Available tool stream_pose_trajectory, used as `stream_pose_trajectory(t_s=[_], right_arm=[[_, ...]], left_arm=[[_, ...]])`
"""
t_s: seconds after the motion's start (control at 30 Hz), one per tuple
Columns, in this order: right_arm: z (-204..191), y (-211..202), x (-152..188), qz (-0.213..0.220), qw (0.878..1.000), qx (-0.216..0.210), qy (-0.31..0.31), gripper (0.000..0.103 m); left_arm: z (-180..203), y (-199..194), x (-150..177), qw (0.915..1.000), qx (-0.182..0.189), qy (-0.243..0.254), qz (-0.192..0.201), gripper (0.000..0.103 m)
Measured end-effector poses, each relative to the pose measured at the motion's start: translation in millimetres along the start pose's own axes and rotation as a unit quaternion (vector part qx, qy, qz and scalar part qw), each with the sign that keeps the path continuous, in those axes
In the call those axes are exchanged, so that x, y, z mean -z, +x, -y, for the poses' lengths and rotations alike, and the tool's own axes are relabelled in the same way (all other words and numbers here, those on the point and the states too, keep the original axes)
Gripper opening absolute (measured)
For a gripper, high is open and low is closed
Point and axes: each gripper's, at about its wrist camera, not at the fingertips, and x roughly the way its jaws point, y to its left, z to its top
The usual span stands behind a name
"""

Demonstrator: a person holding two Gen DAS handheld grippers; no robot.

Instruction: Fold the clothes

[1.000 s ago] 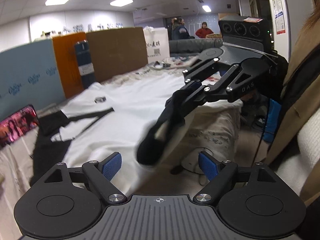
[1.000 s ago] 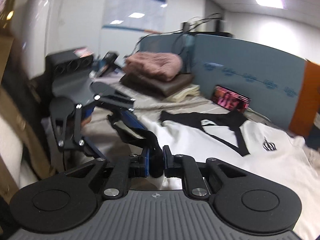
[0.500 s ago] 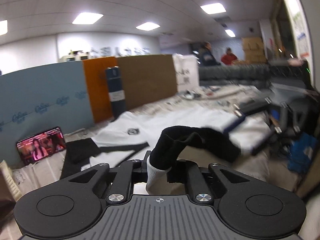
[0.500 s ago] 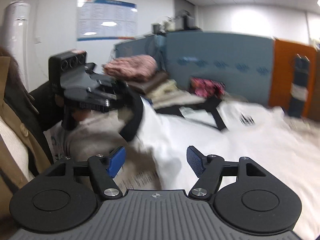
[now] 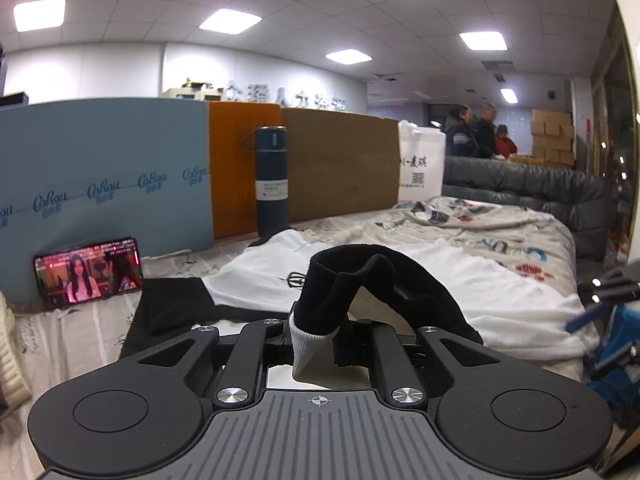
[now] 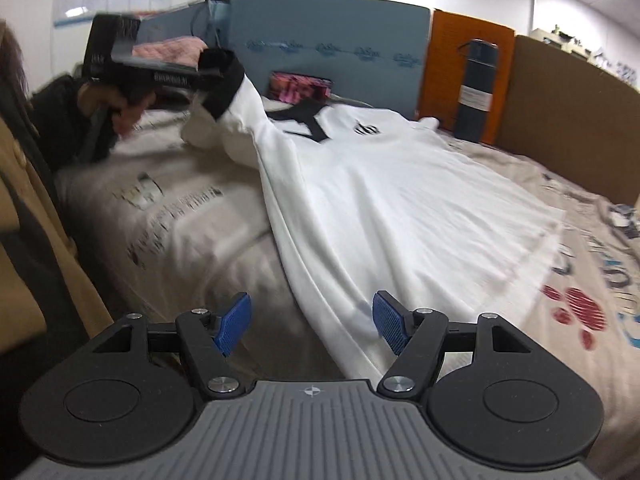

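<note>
Since a second ago, our left gripper (image 5: pixel 316 340) clamped the white sweatshirt's black cuff (image 5: pixel 352 280); our right gripper (image 6: pixel 312 324) released it, jaws apart.

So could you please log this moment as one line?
left gripper: shut on black sleeve cuff | right gripper: open, over white shirt
</note>
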Motion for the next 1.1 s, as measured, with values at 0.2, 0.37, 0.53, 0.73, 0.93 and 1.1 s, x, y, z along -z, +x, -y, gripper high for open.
stream_pose_trajectory(t_s=[0.2, 0.37, 0.53, 0.73, 0.93, 1.1], right_arm=[[-18.1, 3.7, 17.5, -0.026, 0.989, 0.095, -0.109, 0.048], [-19.7, -8.2, 22.7, -0.016, 0.987, 0.109, -0.114, 0.011], [3.9, -31.1, 2.1, 0.027, 0.991, 0.103, -0.078, 0.004], [58.3, -24.7, -33.6, 0.044, 0.995, 0.068, -0.065, 0.004], [99.8, 10.7, -49.2, 0.009, 0.998, 0.042, -0.039, 0.004], [119.4, 30.1, -42.9, -0.003, 0.997, 0.072, 0.015, 0.037]], left_arm=[[-4.0, 9.8, -3.1, 0.9999, 0.0, -0.014, -0.009, 0.012], [-6.1, 10.4, -3.4, 0.9998, 0.005, -0.017, -0.012, 0.012], [-7.9, 8.1, -13.4, 0.9999, 0.001, -0.015, 0.007, 0.012], [-18.2, 34.6, -30.3, 1.0, -0.003, 0.007, -0.004, 0.012], [-34.2, 65.9, -27.3, 0.9987, -0.001, 0.001, -0.05, 0.012], [-51.4, 80.4, -17.3, 0.994, -0.04, -0.03, -0.098, 0.025]])
